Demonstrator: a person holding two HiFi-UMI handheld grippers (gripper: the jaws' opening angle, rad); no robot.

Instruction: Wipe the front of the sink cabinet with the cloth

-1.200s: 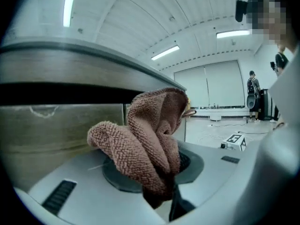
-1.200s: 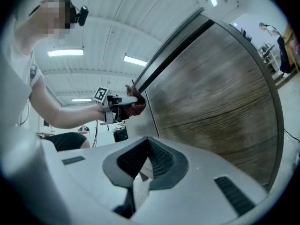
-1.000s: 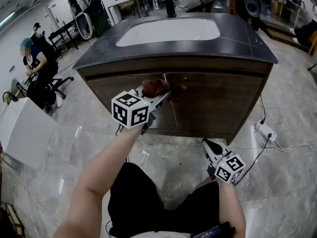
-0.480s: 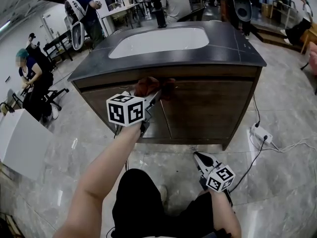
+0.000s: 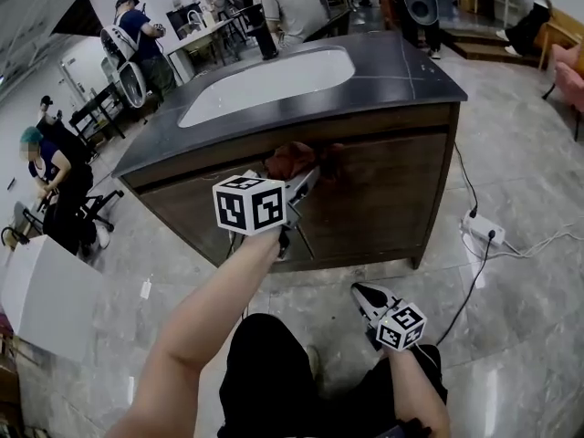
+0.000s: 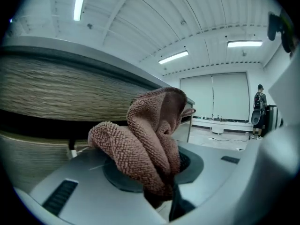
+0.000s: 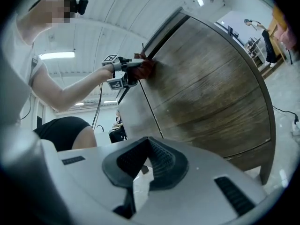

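Note:
The sink cabinet [image 5: 383,190] has a brown wooden front under a dark countertop with a white basin [image 5: 265,80]. A reddish-brown cloth [image 5: 290,160] is pressed against the upper part of the front, near the seam between the doors. My left gripper [image 5: 306,179] is shut on that cloth, which bulges out of the jaws in the left gripper view [image 6: 150,135] beside the wood grain [image 6: 51,90]. My right gripper [image 5: 365,295] hangs low near my knee, shut and holding nothing [image 7: 149,142]; it faces the cabinet front [image 7: 211,78].
A power strip [image 5: 484,231] with trailing cables lies on the tiled floor right of the cabinet. A white box [image 5: 41,290] stands at the left. Several people, chairs and tables are behind and left of the cabinet.
The cloth stays pressed on the upper cabinet front near the door seam, with the left gripper shifting only slightly. The head view has swung, and the right gripper sits a little lower.

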